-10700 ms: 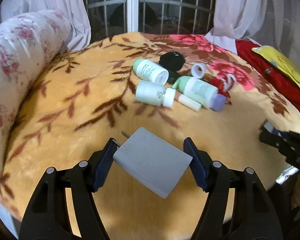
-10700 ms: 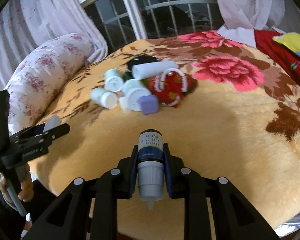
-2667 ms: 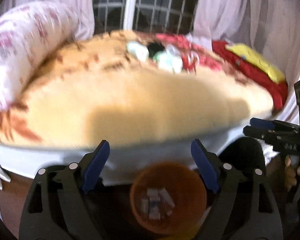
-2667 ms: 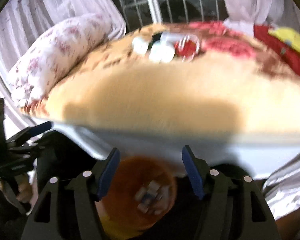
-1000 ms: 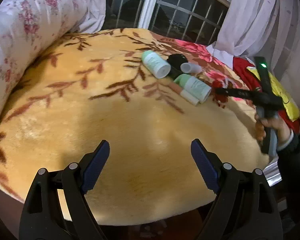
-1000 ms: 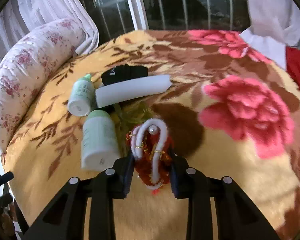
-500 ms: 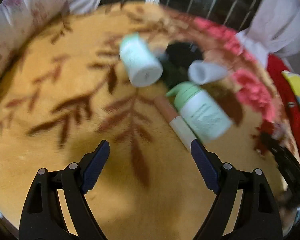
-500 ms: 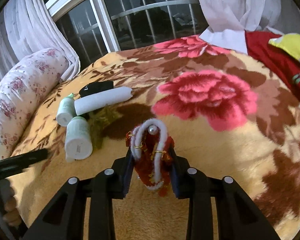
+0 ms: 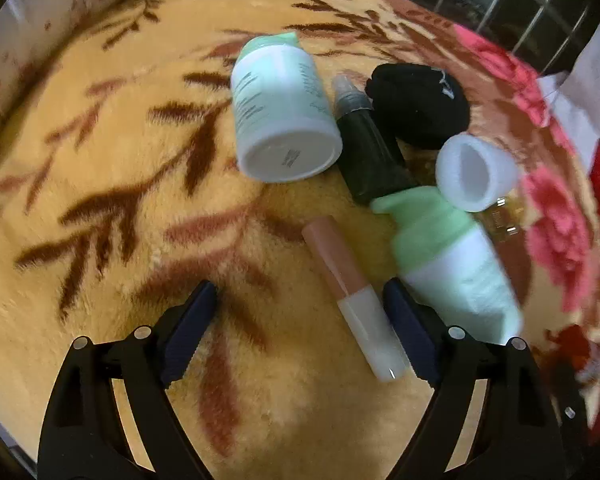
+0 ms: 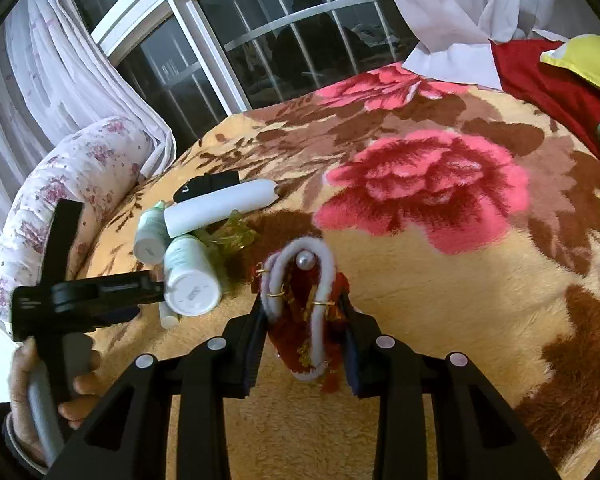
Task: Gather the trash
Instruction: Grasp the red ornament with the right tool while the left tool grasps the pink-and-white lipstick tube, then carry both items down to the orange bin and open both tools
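Fingers of the left gripper (image 9: 300, 320) stand wide, nothing clamped; a slim pink-and-white plastic tube (image 9: 354, 298) lies between them, just beside the right-hand pad, on the yellow floral plush blanket (image 9: 100, 160). Ahead: two mint-and-white plastic bottles (image 9: 280, 108).

Right wrist view: right gripper (image 10: 304, 336) jaws narrow, clamped on a red fuzzy ornament with white trim (image 10: 304, 312); bottle pile up-left.

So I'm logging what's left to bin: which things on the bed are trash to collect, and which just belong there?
Trash to collect:
red ornament, held in the right tool
two green-capped bottles
pink tube
dark tube
white tube
black pouch

Just lying about:
blanket
floral bolster
curtains
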